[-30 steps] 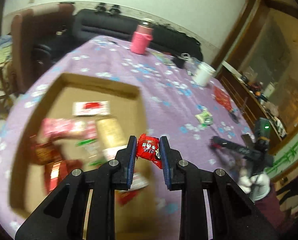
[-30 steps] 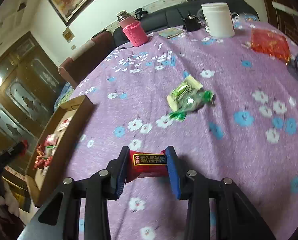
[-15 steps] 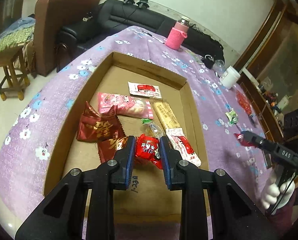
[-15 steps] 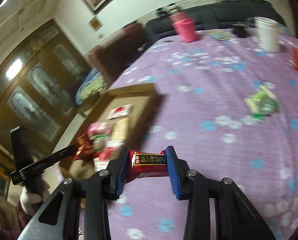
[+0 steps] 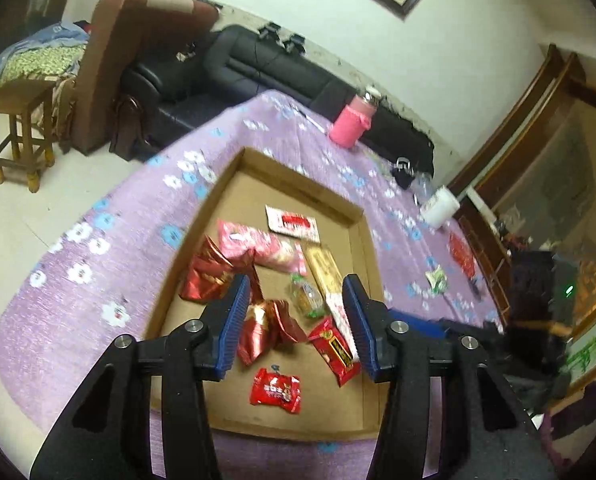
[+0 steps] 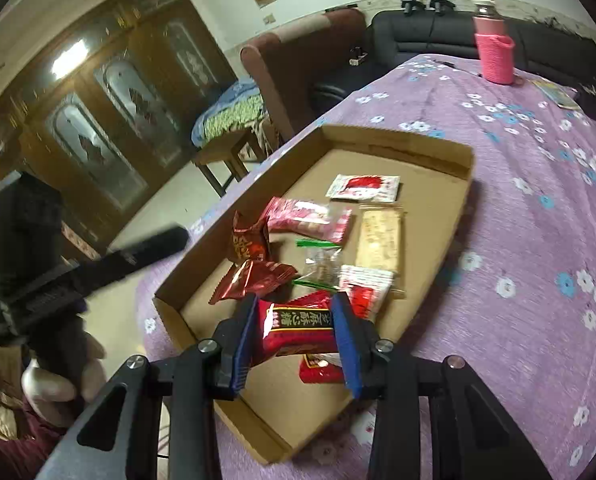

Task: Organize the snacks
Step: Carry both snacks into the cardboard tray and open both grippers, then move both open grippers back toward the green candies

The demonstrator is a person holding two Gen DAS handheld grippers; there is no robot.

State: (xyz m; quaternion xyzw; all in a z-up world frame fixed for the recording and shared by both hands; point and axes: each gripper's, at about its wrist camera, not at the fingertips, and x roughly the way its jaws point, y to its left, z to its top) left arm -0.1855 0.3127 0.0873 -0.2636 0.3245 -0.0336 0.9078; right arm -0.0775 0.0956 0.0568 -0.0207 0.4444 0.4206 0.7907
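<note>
A shallow cardboard tray (image 5: 362, 240) (image 6: 464, 176) on the purple flowered tablecloth holds several snack packets. My left gripper (image 5: 296, 324) is open and empty above the tray's near end; a small red candy packet (image 5: 276, 390) lies on the tray floor just below it. My right gripper (image 6: 294, 338) is shut on a dark red snack bar (image 6: 298, 330) and holds it over the tray's near end. The left gripper shows in the right wrist view (image 6: 146, 248), left of the tray. A green candy packet (image 5: 436, 278) lies loose on the cloth right of the tray.
A pink bottle (image 5: 354, 124) (image 6: 496, 52) stands at the table's far side, a white cup (image 5: 440, 208) further right. A red packet (image 5: 460, 254) lies near the green one. A black sofa, a brown armchair and a wooden stool (image 5: 18, 128) stand beyond the table.
My left gripper has opened and the small red candy packet has dropped into the tray. My right gripper has carried the dark red bar from the open cloth to over the tray.
</note>
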